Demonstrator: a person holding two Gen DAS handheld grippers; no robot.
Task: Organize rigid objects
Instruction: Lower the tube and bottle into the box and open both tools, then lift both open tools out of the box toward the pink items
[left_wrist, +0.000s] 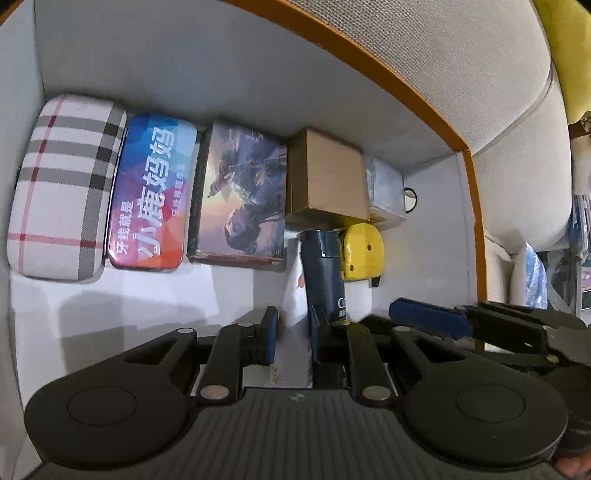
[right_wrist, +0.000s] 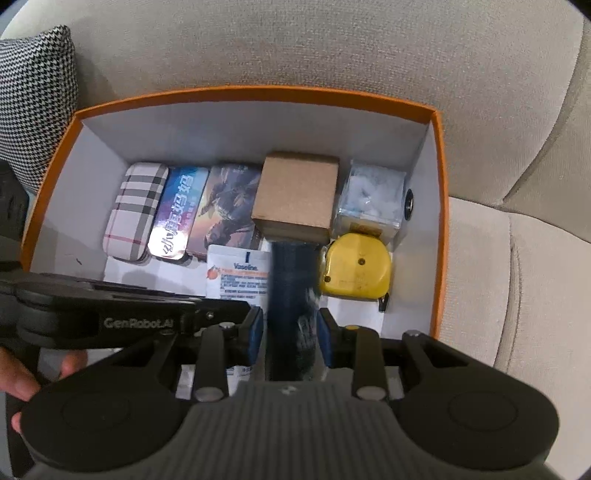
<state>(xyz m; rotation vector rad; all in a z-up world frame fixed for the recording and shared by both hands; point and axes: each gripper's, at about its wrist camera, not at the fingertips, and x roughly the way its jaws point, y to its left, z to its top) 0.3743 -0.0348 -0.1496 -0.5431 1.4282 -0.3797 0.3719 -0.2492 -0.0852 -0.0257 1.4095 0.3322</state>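
right tool (right_wrist: 290, 338) astride dark navy box (right_wrist: 291, 295), pads apart | left tool (left_wrist: 293, 334) nearly together, empty | matte orange-rimmed box (right_wrist: 255, 92)

Dark blue box (right_wrist: 291, 291), somewhat blurred, lies beside yellow tape measure (right_wrist: 356, 266).

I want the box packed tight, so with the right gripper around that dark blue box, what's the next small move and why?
Probably open the right gripper a little more and lift straight out. The dark blue box already lies in the orange box, between the Vaseline packet and the yellow tape measure, its far end near the brown cardboard box, and the pads look barely off it.
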